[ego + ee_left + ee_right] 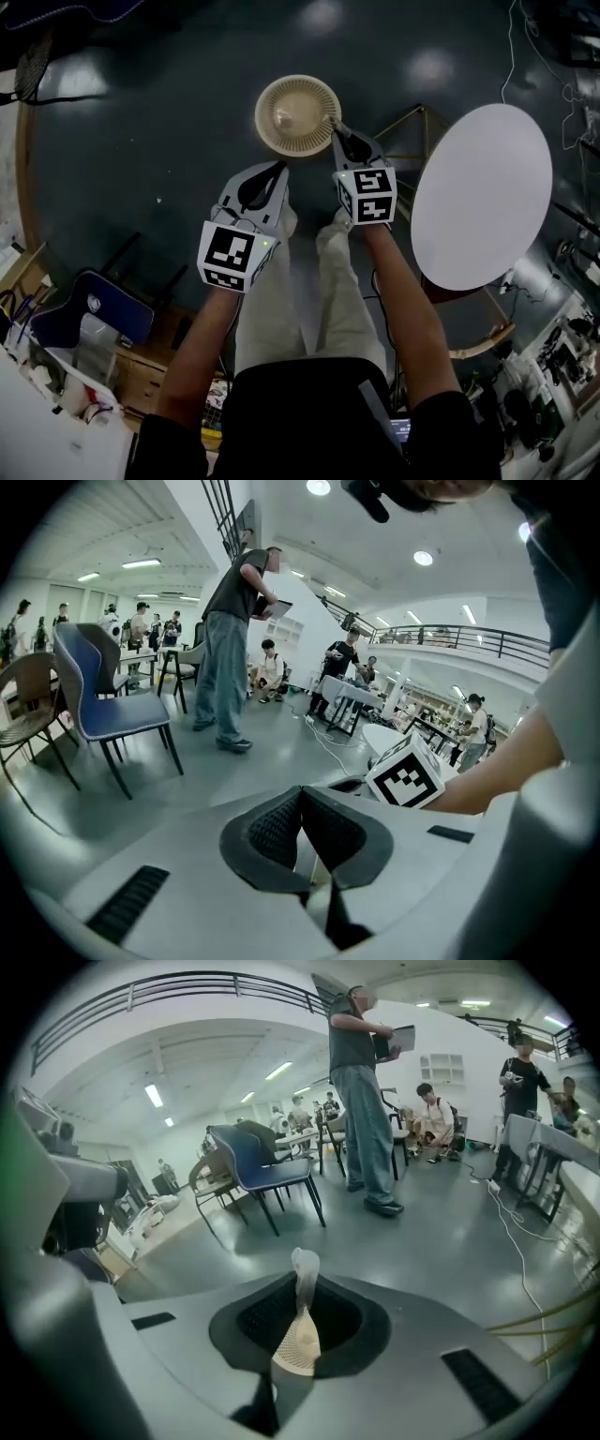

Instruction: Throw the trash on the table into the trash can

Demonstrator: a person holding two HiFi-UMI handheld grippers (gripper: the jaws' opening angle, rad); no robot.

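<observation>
A round beige woven trash can (298,114) stands on the dark floor ahead of my feet, with a pale lump inside it. My right gripper (335,127) hangs over its right rim. In the right gripper view its jaws (302,1283) are shut on a small whitish crumpled scrap (305,1274); a beige meshed patch shows in the gap just below, and I cannot tell whether it belongs to the scrap. My left gripper (279,171) is to the left and a little nearer me, short of the can, shut with nothing in it (302,794). The white round table (480,197) is at my right.
A gold wire frame (412,131) stands between the can and the table. A blue chair (94,307) and cluttered shelves are at lower left. A standing person (361,1091), chairs (103,696) and seated people fill the hall ahead.
</observation>
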